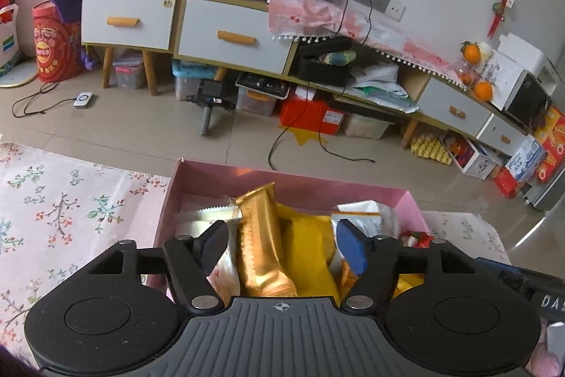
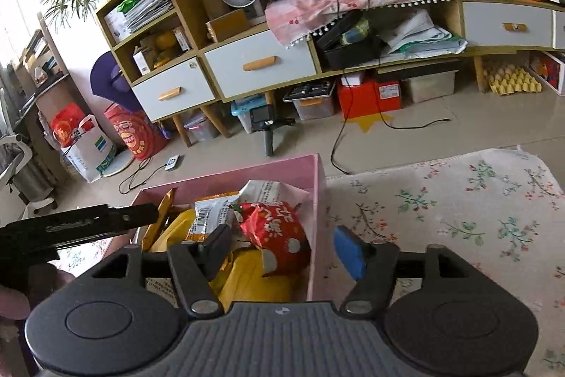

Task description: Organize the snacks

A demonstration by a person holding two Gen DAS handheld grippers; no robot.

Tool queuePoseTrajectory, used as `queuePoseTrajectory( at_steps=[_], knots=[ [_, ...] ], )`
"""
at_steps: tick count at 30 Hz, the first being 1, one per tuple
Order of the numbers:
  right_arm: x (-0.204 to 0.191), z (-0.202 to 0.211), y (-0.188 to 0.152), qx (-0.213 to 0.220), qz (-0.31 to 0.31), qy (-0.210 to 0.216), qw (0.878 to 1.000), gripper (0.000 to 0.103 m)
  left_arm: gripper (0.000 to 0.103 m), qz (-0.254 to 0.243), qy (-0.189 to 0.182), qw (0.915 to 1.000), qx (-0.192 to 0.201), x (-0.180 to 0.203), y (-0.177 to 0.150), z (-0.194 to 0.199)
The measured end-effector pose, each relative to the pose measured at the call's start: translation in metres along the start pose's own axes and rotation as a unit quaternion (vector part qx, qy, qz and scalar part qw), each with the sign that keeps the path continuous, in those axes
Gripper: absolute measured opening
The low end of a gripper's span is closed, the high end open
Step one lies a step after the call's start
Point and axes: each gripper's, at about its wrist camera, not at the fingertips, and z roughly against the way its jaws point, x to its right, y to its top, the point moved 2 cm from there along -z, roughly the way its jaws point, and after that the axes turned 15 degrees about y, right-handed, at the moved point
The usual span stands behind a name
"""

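Note:
A pink box (image 1: 282,177) on the floral cloth holds several snack packets. In the left wrist view a gold packet (image 1: 263,246) stands upright beside a yellow packet (image 1: 310,257) and a white packet (image 1: 363,212). My left gripper (image 1: 282,239) is open just above them, its fingers either side of the gold packet, not touching it. In the right wrist view the pink box (image 2: 316,196) holds a red packet (image 2: 275,228) and a yellow packet (image 2: 254,281). My right gripper (image 2: 286,249) is open over the box's right wall, empty.
The floral cloth (image 2: 459,221) spreads to the right of the box and to its left (image 1: 63,207). The left gripper's black body (image 2: 70,225) reaches in from the left. Behind are tiled floor, cables and a cabinet (image 1: 219,34) with storage boxes beneath.

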Motion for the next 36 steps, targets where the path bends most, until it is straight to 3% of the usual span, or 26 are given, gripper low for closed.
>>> queuePoseTrajectory(
  at_steps=[4, 14, 22, 27, 31, 36],
  knots=[
    [-0.003, 0.021, -0.001, 0.005, -0.017, 0.002, 1.0, 0.069, 0.083, -0.009, 0.0, 0.9999, 0.008, 0.0, -0.013, 0.024],
    [-0.046, 0.062, -0.028, -0.018, -0.005, -0.035, 0.999, 0.081, 0.093, -0.028, 0.012, 0.9993, -0.024, -0.013, -0.057, 0.092],
    [-0.088, 0.083, -0.065, -0.053, 0.009, -0.065, 0.996, 0.086, 0.1, -0.034, 0.043, 0.9964, -0.065, -0.03, -0.093, 0.139],
    [-0.103, 0.089, -0.089, -0.07, 0.013, -0.079, 0.994, 0.087, 0.101, -0.006, 0.053, 0.9951, -0.083, -0.044, -0.115, 0.151],
    [-0.11, 0.087, -0.102, -0.065, 0.052, -0.1, 0.991, 0.087, 0.101, -0.033, 0.081, 0.9939, -0.068, -0.047, -0.129, 0.154],
    [-0.111, 0.085, -0.109, -0.053, 0.08, -0.114, 0.989, 0.088, 0.103, -0.023, 0.094, 0.9938, -0.055, -0.053, -0.127, 0.156]
  ],
)
